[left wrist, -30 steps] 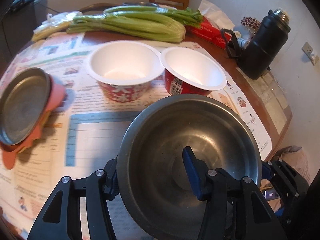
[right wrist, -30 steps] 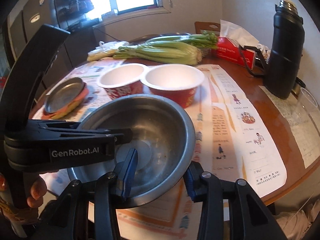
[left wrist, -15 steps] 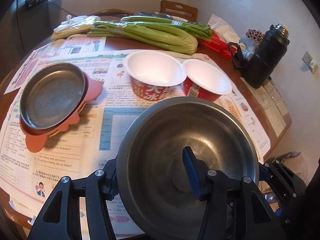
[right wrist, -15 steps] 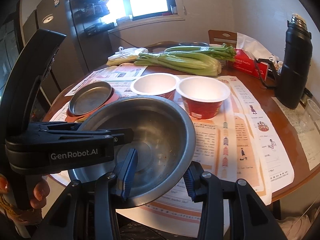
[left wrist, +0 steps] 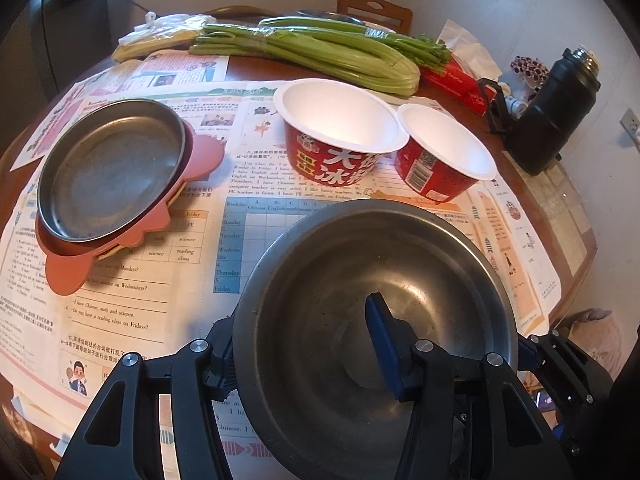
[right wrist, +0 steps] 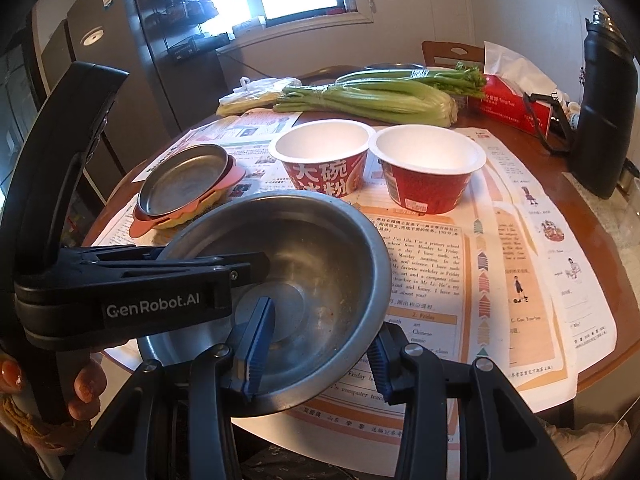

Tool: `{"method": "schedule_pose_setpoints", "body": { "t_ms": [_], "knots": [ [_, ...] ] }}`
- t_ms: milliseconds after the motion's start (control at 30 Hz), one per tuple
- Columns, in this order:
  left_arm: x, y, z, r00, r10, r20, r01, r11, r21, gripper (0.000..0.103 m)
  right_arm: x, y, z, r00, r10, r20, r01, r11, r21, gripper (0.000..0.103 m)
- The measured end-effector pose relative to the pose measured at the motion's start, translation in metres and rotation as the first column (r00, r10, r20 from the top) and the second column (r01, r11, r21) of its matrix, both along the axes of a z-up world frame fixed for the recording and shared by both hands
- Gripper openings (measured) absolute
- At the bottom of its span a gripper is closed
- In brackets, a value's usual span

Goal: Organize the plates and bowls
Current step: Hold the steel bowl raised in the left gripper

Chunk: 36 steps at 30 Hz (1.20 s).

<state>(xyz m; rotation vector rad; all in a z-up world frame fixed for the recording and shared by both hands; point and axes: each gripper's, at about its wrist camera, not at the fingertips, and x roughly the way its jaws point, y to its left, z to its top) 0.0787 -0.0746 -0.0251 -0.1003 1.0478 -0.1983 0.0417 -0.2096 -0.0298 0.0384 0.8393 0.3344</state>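
Note:
A large steel bowl (left wrist: pixel 372 300) hangs above the table's near edge, held by both grippers. My left gripper (left wrist: pixel 304 344) is shut on its left rim, one blue pad inside. My right gripper (right wrist: pixel 316 340) is shut on its right rim, one pad inside; the bowl also shows in the right wrist view (right wrist: pixel 304 264). Two red paper bowls with white insides (left wrist: pixel 336 132) (left wrist: pixel 444 156) stand side by side behind it. A steel plate (left wrist: pixel 112 168) lies on a pink plate (left wrist: pixel 200 156) at the left.
Newspaper (left wrist: pixel 132 292) covers the round wooden table (right wrist: pixel 600 216). Celery (left wrist: pixel 312 52), a red tissue box (right wrist: pixel 516 108) and a black flask (left wrist: pixel 552 120) stand along the back and right. A chair (left wrist: pixel 376 6) is behind the table.
Both grippers have lifted the steel bowl and drawn it back toward the near edge; the paper bowls and plates now sit farther away in view.

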Motion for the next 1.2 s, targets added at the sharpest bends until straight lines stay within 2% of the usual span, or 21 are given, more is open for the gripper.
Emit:
{"method": "schedule_pose_setpoints", "body": {
  "t_ms": [733, 1200],
  "knots": [
    [0.012, 0.006, -0.009, 0.999, 0.021, -0.031, -0.021, 1.000, 0.008, 0.056, 0.007, 0.002, -0.011, 0.999, 0.032, -0.022, -0.032, 0.999, 0.023, 0.044],
    [0.018, 0.004, -0.008, 0.999, 0.036, -0.034, -0.036, 0.999, 0.000, 0.057, 0.013, -0.009, -0.011, 0.999, 0.044, -0.032, -0.041, 0.996, 0.082, 0.045]
  ]
}}
